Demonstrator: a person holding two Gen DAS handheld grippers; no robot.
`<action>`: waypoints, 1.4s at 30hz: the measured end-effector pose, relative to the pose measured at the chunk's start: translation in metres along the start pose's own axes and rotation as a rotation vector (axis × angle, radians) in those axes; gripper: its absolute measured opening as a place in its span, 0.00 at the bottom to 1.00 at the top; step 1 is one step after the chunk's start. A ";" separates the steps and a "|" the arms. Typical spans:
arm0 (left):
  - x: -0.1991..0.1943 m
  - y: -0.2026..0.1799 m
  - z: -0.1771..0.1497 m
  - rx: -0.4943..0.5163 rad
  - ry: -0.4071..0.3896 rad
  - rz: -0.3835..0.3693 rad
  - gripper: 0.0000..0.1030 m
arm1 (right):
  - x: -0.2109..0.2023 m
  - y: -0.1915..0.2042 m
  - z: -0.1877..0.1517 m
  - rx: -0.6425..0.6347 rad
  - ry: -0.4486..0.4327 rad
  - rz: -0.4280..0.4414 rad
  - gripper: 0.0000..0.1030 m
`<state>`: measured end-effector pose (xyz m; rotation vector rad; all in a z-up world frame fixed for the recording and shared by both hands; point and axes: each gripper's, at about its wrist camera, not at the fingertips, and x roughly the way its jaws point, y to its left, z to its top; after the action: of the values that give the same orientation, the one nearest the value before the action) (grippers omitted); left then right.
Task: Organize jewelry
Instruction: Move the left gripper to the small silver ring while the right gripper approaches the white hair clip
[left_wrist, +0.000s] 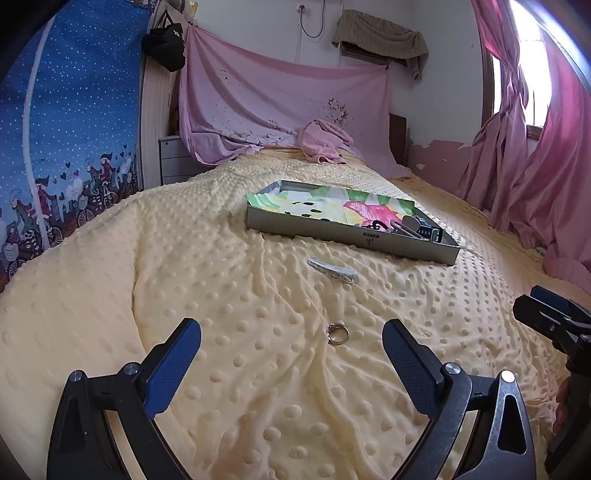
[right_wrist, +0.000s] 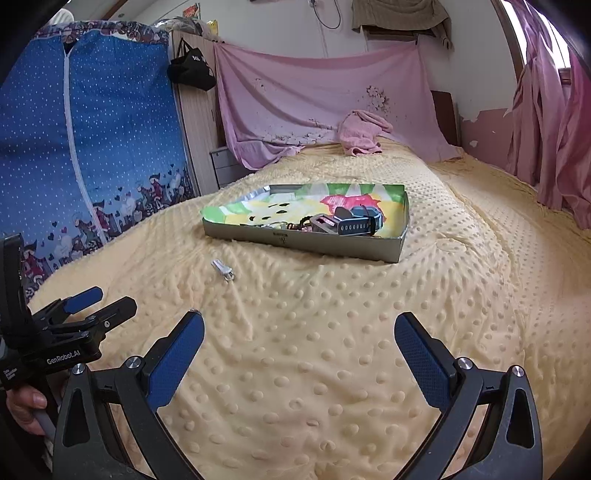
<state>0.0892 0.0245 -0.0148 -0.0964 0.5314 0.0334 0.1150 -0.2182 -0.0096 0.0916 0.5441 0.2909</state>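
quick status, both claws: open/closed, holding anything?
Left claw: open, empty, with the ring lying on the blanket between its fingers.
Right claw: open, empty, above bare blanket.

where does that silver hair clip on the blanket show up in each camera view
Left wrist: the silver hair clip lies on the yellow blanket just above centre, in front of the tray, beyond the ring.
Right wrist: the clip sits left of centre, before the tray's left front part.
Shared landmark: the tray.
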 end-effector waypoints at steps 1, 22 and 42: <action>0.000 0.000 -0.001 -0.004 0.000 0.000 0.96 | 0.000 0.000 0.000 -0.001 -0.003 0.000 0.98; 0.016 -0.002 -0.008 0.037 0.010 -0.063 0.85 | 0.039 0.002 0.017 -0.029 0.010 0.053 0.98; 0.071 -0.028 -0.010 0.113 0.232 -0.211 0.24 | 0.114 0.008 0.016 -0.076 0.141 0.202 0.56</action>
<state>0.1473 -0.0040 -0.0568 -0.0456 0.7512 -0.2157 0.2144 -0.1764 -0.0514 0.0526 0.6641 0.5176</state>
